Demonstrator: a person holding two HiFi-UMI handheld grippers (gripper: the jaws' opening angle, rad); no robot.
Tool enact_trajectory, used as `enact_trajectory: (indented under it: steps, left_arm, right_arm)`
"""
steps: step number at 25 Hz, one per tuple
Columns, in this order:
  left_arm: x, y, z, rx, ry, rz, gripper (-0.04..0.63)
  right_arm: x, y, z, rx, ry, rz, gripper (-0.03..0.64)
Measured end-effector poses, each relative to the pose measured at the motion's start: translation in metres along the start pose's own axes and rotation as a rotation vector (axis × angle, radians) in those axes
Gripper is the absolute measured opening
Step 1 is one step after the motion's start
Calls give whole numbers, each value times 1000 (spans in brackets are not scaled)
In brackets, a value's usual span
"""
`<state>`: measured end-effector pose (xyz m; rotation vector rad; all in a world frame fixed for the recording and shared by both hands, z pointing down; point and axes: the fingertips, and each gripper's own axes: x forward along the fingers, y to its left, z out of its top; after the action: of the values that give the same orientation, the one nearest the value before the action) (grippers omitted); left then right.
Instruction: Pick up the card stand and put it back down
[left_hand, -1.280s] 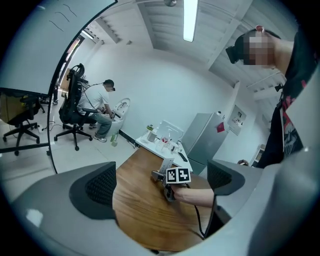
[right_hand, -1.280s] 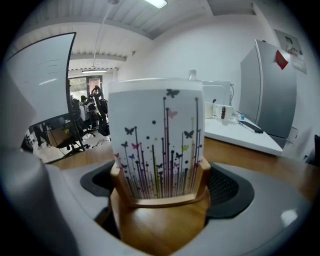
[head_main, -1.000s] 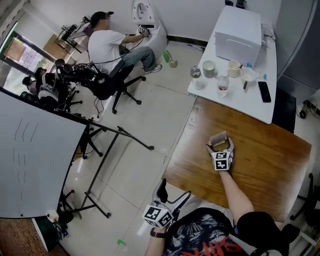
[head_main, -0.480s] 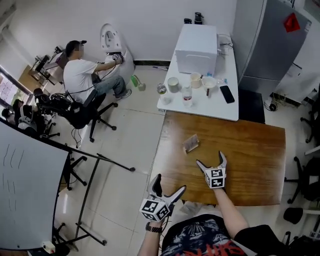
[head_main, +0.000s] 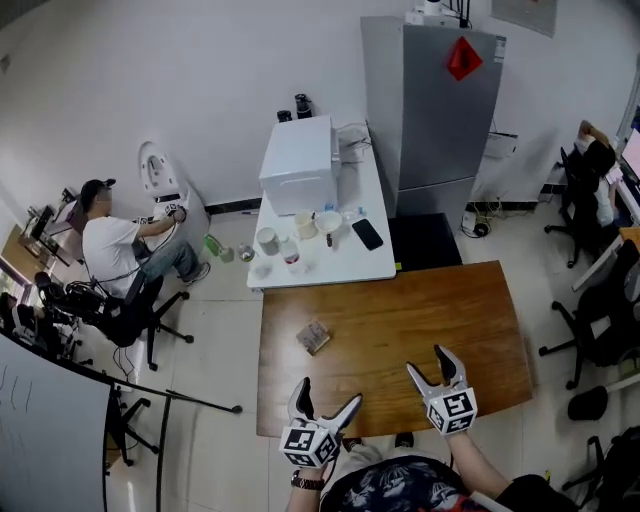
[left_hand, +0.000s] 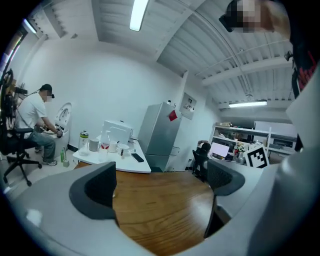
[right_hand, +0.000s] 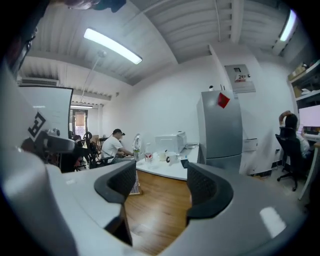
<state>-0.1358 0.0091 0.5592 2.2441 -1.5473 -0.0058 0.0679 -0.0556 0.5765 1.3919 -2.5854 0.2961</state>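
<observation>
The card stand (head_main: 313, 337) sits near the table's (head_main: 480, 310) left edge, just ahead of the left gripper (head_main: 325, 398) (jaws wide, empty). The right gripper (head_main: 428, 362) is farther off, closing on nothing.

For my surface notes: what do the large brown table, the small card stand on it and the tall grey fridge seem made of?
Large brown table: wood or veneer, streaky grain, semi-gloss sheen.
Small card stand: too small to tell, perhaps plastic holding printed card.
Tall grey fridge: probably painted metal, flat even satin face.
</observation>
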Motion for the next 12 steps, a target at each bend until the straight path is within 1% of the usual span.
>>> enact_trajectory:
  steps: [3,6,9,12]
  left_arm:
    - [8,-28,-1,33,12,-13,574]
    - [11,-52,-5,41,27,-39,574]
    - [14,-70,-8,60,19,-74,578]
    - [18,-79,-10,80,20,-92,581]
  right_arm:
    - [-48,-24,3,40,-8,-43,298]
    - [-88,-41,-2,93,-1,-87,265]
    - [-109,-53,-6,109,-2,-117,258]
    - [-115,-63,-2,125,-24,-135,253]
